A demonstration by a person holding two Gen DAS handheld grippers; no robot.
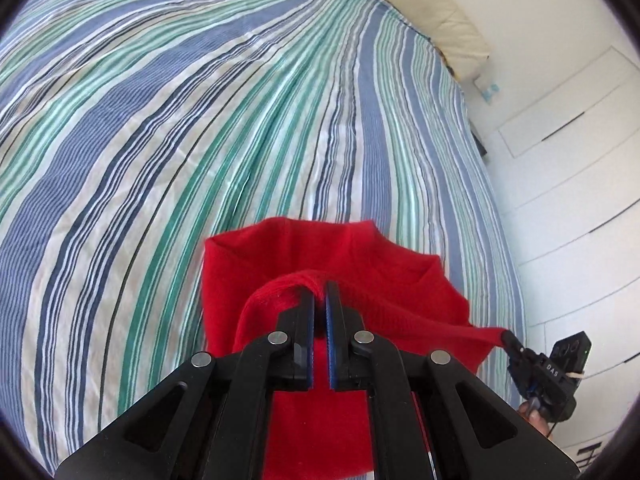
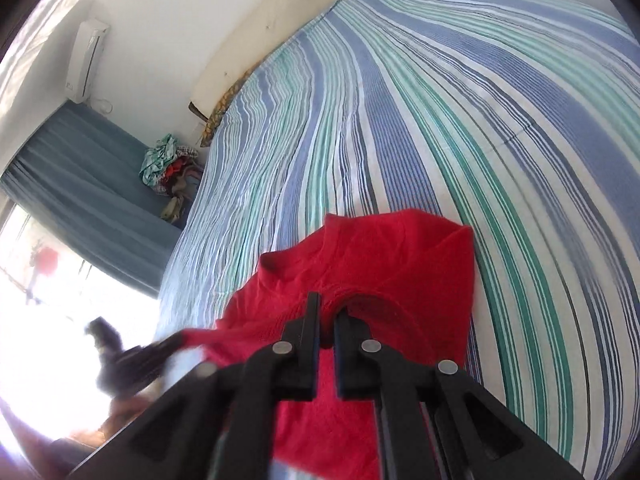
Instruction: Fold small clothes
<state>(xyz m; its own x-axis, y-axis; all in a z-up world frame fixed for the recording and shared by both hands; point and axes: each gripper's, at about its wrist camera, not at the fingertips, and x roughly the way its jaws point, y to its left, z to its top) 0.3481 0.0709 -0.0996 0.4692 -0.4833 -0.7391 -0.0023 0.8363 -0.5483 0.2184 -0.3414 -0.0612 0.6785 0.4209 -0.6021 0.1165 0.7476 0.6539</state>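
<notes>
My left gripper (image 1: 320, 292) is pressed together on a bunched ridge of the red shirt (image 1: 320, 252), ribbed hem cloth pinched between the blue-lined pads. My right gripper (image 2: 327, 308) pinches the same shirt along its ribbed edge, jaws nearly touching with cloth between them. In the left wrist view my right gripper (image 1: 510, 338) shows at the far right, holding a stretched corner of the shirt; the hem runs taut between the two grips. In the right wrist view my left gripper (image 2: 168, 346) is a dark blur at lower left, red cloth pulled to a point at its tip. The shirt hangs from both grips, its far part folded and lying on the bed (image 1: 200, 100), near the bed's near edge. The bed carries a blue, green and white striped sheet. Cream pillow (image 2: 288, 24) at the head of the bed. Pile of clothes (image 2: 168, 168) beside the bed, against a blue curtain (image 2: 84, 184). White drawers (image 1: 580, 208) to the right of the bed.
</notes>
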